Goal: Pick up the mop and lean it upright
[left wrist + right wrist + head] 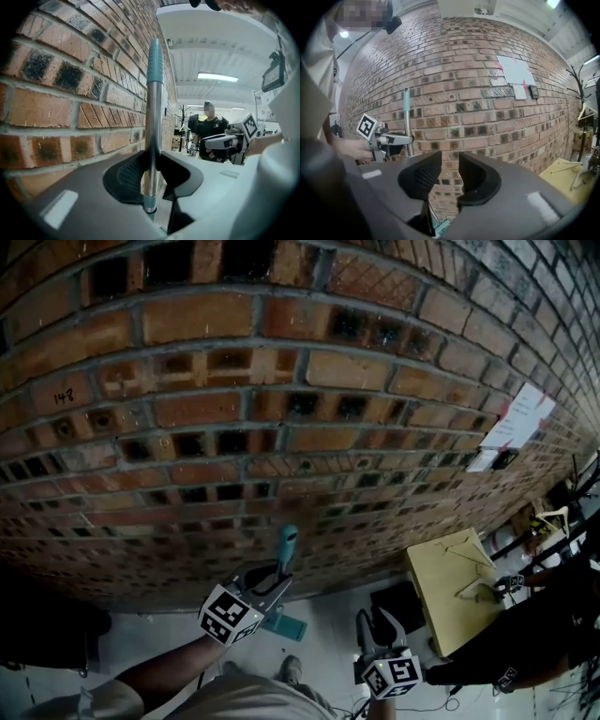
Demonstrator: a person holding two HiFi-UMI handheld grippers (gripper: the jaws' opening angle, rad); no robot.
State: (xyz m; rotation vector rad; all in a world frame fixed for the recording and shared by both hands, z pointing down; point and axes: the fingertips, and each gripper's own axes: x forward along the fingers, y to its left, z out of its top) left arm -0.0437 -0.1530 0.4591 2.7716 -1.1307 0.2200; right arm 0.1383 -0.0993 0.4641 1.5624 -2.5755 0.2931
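The mop handle (152, 117), a metal pole with a teal grip (155, 61) at its top, stands upright close to the brick wall (70, 108). My left gripper (151, 159) is shut on the pole below the teal grip. In the head view the left gripper (274, 585) holds the handle (286, 549) above the teal mop head (284, 625) on the floor. My right gripper (380, 629) hangs to the right of the mop, apart from it. Its jaws stand open (450, 164), with only wall showing between them. The right gripper view also shows the pole (407, 126) in the left gripper (386, 139).
The brick wall (281, 381) fills the space ahead, with papers (517, 418) stuck on it at the right. A yellowish board table (455, 592) stands at the right beside a person in black (548, 634). A coat rack (581, 89) stands farther right.
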